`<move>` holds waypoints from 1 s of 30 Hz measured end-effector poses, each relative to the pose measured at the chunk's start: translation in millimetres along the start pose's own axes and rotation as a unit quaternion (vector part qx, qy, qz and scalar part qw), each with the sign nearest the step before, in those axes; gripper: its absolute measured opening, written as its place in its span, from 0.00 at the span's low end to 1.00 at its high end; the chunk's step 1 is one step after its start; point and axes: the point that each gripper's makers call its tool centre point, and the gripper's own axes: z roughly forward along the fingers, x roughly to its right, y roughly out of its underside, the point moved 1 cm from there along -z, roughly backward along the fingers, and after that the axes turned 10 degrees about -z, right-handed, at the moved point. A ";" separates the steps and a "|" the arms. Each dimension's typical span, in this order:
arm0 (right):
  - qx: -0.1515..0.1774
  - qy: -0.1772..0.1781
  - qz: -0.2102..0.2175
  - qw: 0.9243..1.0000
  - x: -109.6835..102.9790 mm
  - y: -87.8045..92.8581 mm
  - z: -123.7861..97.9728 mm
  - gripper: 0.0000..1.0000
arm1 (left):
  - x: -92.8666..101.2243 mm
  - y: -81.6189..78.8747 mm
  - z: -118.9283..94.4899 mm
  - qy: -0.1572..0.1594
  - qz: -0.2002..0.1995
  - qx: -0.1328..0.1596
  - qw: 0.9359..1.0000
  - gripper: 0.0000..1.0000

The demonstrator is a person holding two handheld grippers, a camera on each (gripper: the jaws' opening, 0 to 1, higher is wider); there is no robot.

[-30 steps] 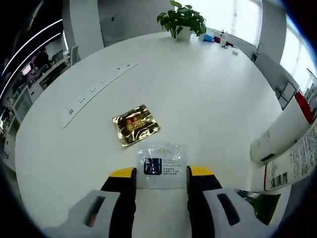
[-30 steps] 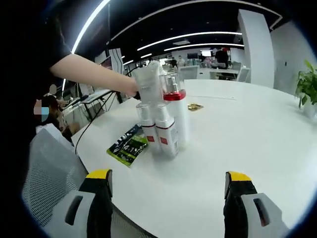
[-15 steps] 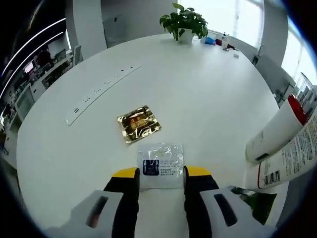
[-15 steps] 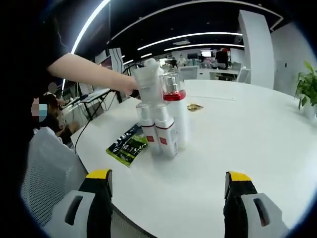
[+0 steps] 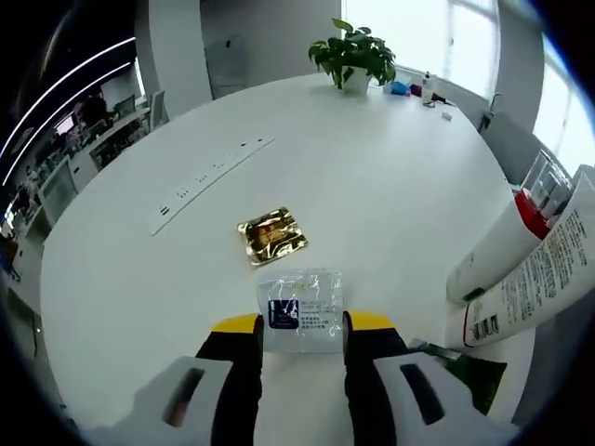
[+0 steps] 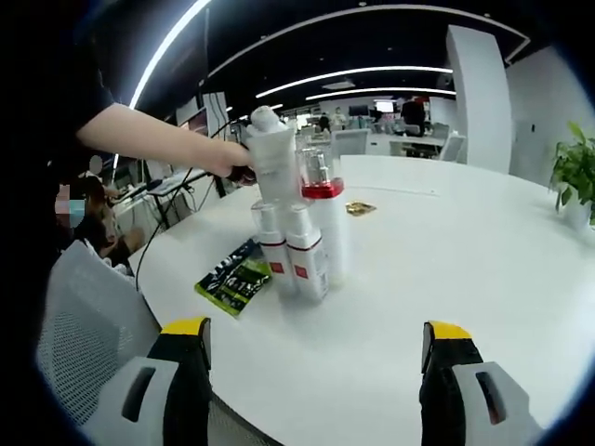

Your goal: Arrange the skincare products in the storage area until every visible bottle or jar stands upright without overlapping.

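Straddling clear sachet [image 5: 300, 310] on white table [image 5: 390, 186], left gripper [image 5: 299, 327] jaws narrowly parted, sachet edge between tips; contact uncertain. Gold sachet [image 5: 271, 236] just beyond. Bottles [image 5: 521, 269] at right. Right gripper [image 6: 316, 344] jaws spread wide, empty. Bottle cluster [image 6: 297, 237] upright ahead, green packet [image 6: 232, 276] beside it.

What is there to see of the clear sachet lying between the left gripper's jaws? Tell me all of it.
The clear sachet is a flat, squarish packet of glossy see-through plastic with a dark blue square label and small print beside it. It lies flat on the white table, its near edge between the yellow tips of the left gripper, whose jaws stand open on either side. A gold foil sachet lies just beyond, apart from it.
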 end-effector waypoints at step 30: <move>0.074 -0.002 -0.036 0.997 4.4 -69.4 -14.8 0.99 | 35.5 3.5 -105.4 -0.045 -0.009 0.071 0.996 0.29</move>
